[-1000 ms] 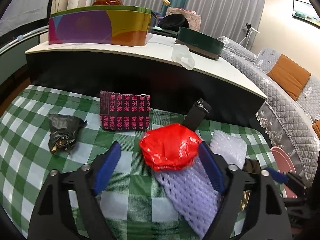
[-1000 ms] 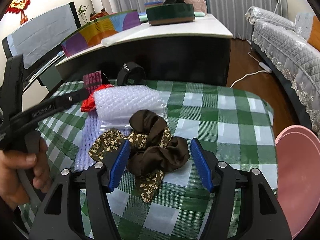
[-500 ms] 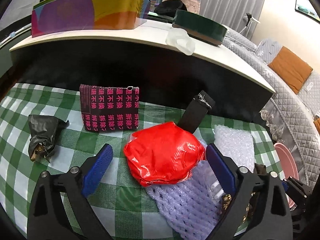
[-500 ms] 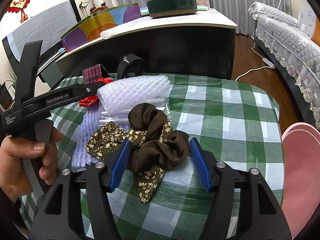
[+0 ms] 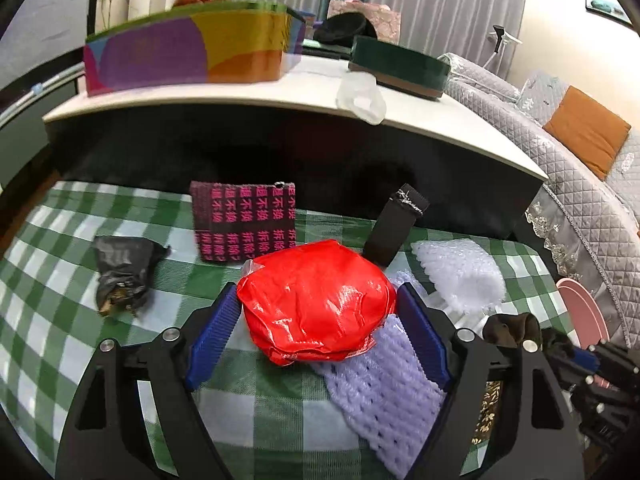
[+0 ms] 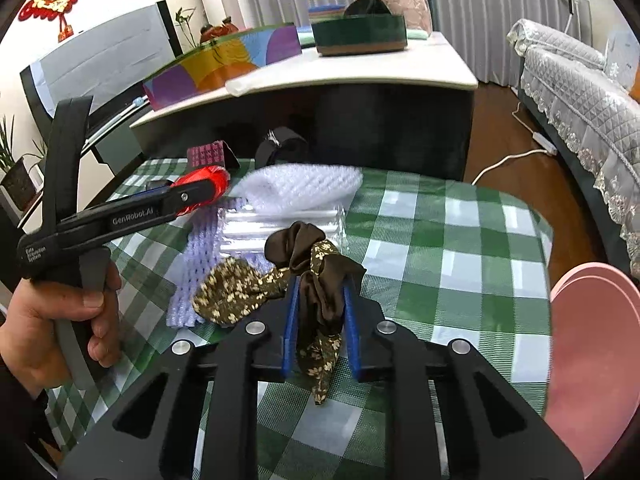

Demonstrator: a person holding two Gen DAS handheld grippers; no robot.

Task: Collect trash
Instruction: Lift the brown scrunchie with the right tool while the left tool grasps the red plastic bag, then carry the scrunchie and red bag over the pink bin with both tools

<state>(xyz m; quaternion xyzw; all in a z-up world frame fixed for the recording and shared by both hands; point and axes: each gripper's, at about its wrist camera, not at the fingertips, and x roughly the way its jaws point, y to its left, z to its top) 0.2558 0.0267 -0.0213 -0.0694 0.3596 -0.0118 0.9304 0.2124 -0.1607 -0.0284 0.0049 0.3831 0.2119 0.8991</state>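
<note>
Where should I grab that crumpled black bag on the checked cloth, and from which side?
Grip the black bag across its bunched upper half, coming from above with the jaws spanning its narrow width. It lies flat and apart from the other trash, so either side is open; its lower end looks torn.

The right gripper (image 6: 318,330) is clamped on a brown floral fabric scrap (image 6: 304,280), its blue pads (image 6: 289,332) pressing the bundle from both sides above the green checked tablecloth (image 6: 440,240). To the left, a hand (image 6: 52,328) holds the left gripper (image 6: 200,194), whose tip sits against a red plastic bag (image 6: 208,178); whether its fingers grip the bag cannot be determined from this angle. A lilac foam net (image 6: 196,268), a white foam net (image 6: 300,190) and a clear plastic sheet (image 6: 280,220) lie between the two grippers, and a pink bin (image 6: 592,360) stands at the right edge.
</note>
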